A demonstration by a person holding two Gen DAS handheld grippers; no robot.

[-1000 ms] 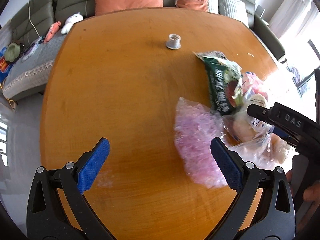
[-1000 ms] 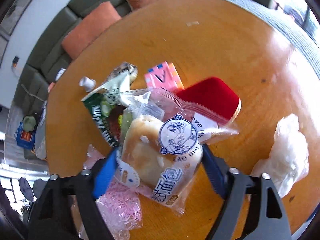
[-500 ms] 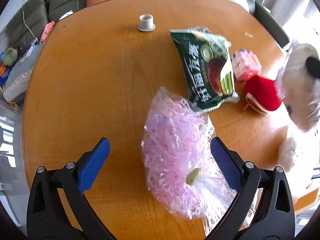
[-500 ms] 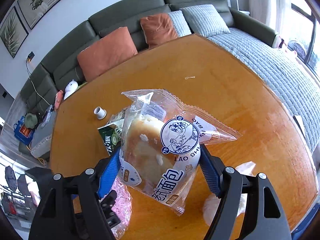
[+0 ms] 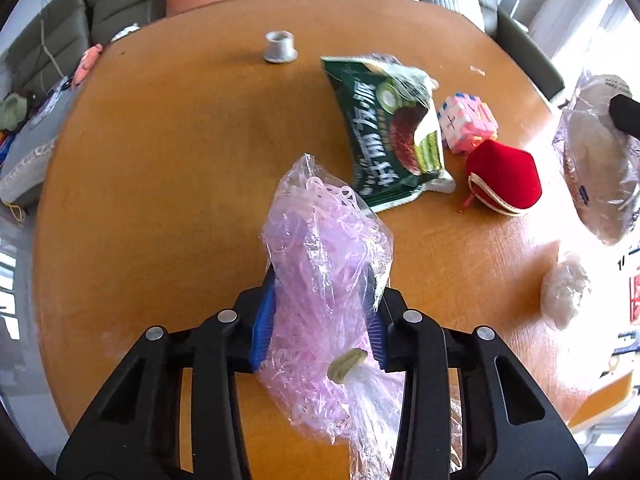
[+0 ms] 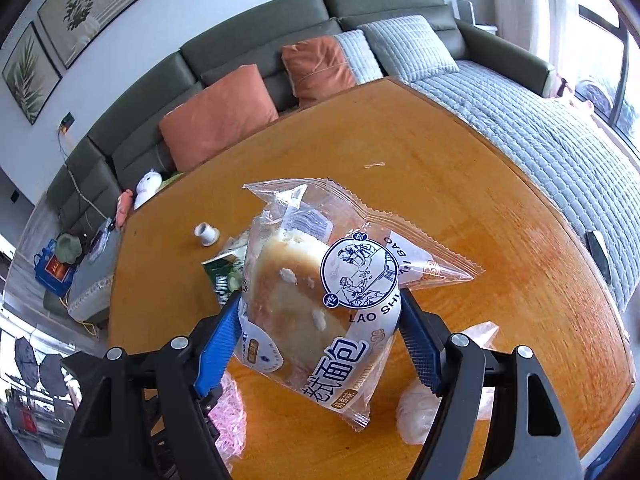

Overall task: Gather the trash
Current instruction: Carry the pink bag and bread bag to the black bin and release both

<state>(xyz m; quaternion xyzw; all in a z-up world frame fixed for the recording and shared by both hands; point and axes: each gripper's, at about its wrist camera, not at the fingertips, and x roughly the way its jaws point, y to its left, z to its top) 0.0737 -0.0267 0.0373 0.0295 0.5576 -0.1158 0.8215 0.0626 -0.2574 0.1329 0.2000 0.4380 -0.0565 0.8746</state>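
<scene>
**Trash pickup: both grippers loaded**

Left wrist view: left gripper (image 5: 320, 320) jaws have just been closing and are now pinching the pink shred bag (image 5: 324, 264) mid-body, bag resting on the wooden table (image 5: 160, 184). Looks light, soft and crinkly, with slippery film; squeezing the bulk beats grabbing the loose tail near the tie. Green snack wrapper (image 5: 384, 128), pink cube (image 5: 466, 122), red pouch (image 5: 504, 178), white crumpled bag (image 5: 564, 294) and grey cap (image 5: 280, 46) are lying loose.

Right wrist view: right gripper (image 6: 320, 336) is clamping the bread pack (image 6: 320, 300) across its middle, holding it above the table. Judging it light, squashy and easily crushed; gentle pressure only.
</scene>
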